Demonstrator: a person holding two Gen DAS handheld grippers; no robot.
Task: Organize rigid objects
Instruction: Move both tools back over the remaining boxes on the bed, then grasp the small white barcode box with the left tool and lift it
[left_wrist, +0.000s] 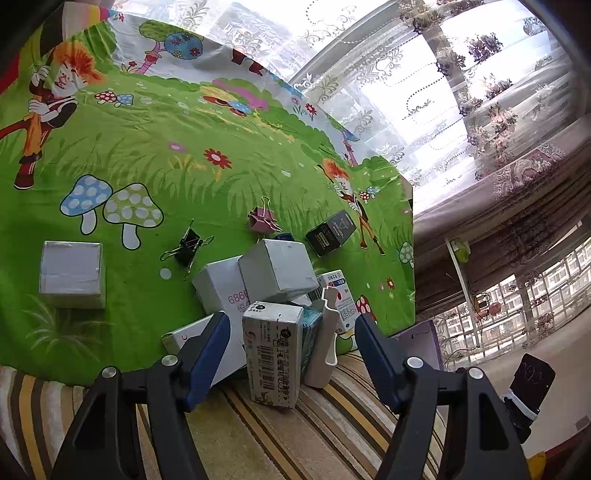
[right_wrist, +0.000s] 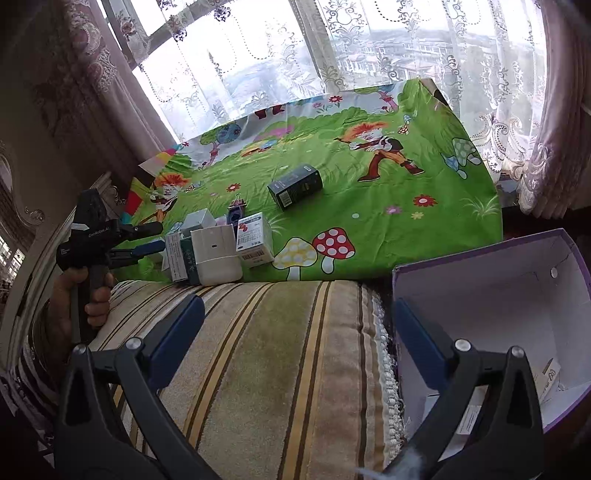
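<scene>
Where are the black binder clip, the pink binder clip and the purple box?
black binder clip (left_wrist: 189, 246), left wrist view, on its black body.
pink binder clip (left_wrist: 261, 221), left wrist view, on its pink body.
purple box (right_wrist: 491, 246), right wrist view, on its far rim.

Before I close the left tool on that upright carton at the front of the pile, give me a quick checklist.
1. Left tool open: ok, neither pad touches anything.
2. Barcode carton between its fingers: ok, but the white plastic case also sits in the gap.
3. Carton standing steady: cannot tell; it leans against the box pile.
4. Right tool empty and clear: ok, open over the striped cushion.
5. Purple-edged box ready to receive: ok, open, with room left.
6. Binder clips out of the way: ok.
</scene>
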